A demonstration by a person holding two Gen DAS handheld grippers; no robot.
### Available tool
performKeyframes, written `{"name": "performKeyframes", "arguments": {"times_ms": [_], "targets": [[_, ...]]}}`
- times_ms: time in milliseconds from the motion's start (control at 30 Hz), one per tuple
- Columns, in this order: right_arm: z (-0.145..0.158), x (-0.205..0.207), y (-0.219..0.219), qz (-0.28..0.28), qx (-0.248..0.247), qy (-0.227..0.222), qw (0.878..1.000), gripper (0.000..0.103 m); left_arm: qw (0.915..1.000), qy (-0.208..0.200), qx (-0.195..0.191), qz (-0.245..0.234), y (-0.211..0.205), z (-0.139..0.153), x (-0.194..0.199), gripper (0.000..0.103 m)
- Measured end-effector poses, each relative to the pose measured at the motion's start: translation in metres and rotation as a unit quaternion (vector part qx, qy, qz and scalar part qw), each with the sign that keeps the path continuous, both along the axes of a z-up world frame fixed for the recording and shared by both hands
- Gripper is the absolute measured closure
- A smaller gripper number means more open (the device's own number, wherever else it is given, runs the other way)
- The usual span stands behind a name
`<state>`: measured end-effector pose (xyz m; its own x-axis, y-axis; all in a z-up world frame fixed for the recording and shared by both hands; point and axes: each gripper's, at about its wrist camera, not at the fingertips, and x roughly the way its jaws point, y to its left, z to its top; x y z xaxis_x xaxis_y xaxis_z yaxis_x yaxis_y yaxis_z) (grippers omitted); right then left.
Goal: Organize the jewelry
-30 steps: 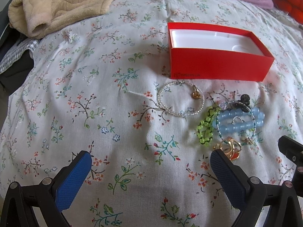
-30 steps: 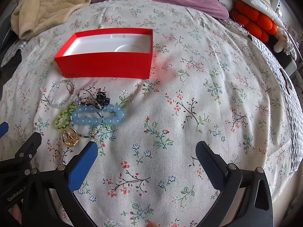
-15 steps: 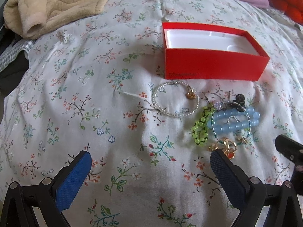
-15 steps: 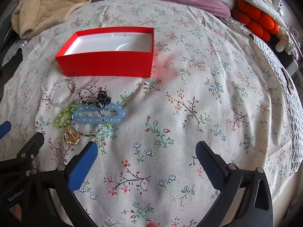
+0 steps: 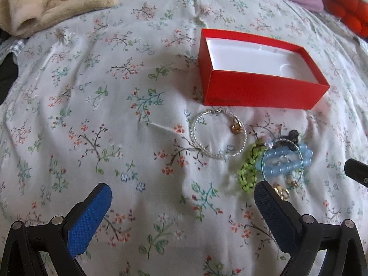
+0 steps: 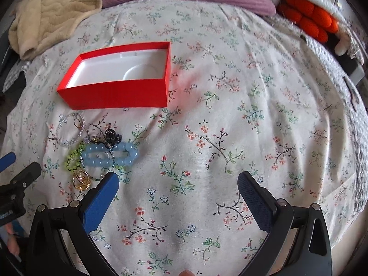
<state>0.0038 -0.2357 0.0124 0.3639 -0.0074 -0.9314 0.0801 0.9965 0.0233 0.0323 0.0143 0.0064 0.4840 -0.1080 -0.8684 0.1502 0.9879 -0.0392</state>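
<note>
I hold both tongs, left (image 5: 181,209) and right (image 6: 178,199), spread apart and empty, near the bracelets (image 5: 285,161) so I can lift them into the red box (image 5: 262,92).

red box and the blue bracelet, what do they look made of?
Red box: probably matte cardboard, given its thin flat walls and crisp folded edges, with a white moulded insert, likely plastic or card. Blue bracelet: round translucent beads with a soft gloss, glass or plastic; the views cannot settle which.
</note>
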Motion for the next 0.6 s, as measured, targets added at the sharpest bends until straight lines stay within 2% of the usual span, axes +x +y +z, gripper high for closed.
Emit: {"name": "performKeyframes", "arguments": {"times_ms": [100,233,400,600], "targets": [[-0.004,0.006,-0.001,0.004,0.016,0.014,1.000,0.000,0.9996,0.021,-0.021,-0.003,0.001,-0.006,0.011,0.014],[-0.008,0.013,-0.001,0.008,0.036,0.030,0.999,0.000,0.9987,0.030,-0.041,-0.005,0.000,-0.011,0.025,0.025],[-0.007,0.018,0.002,0.016,0.041,0.029,0.999,0.000,0.9982,0.040,-0.043,-0.014,-0.009,-0.020,0.042,0.052],[-0.012,0.027,0.004,0.029,0.085,0.039,0.995,0.000,0.9983,0.051,-0.028,-0.008,-0.014,-0.034,0.057,0.066]]}}
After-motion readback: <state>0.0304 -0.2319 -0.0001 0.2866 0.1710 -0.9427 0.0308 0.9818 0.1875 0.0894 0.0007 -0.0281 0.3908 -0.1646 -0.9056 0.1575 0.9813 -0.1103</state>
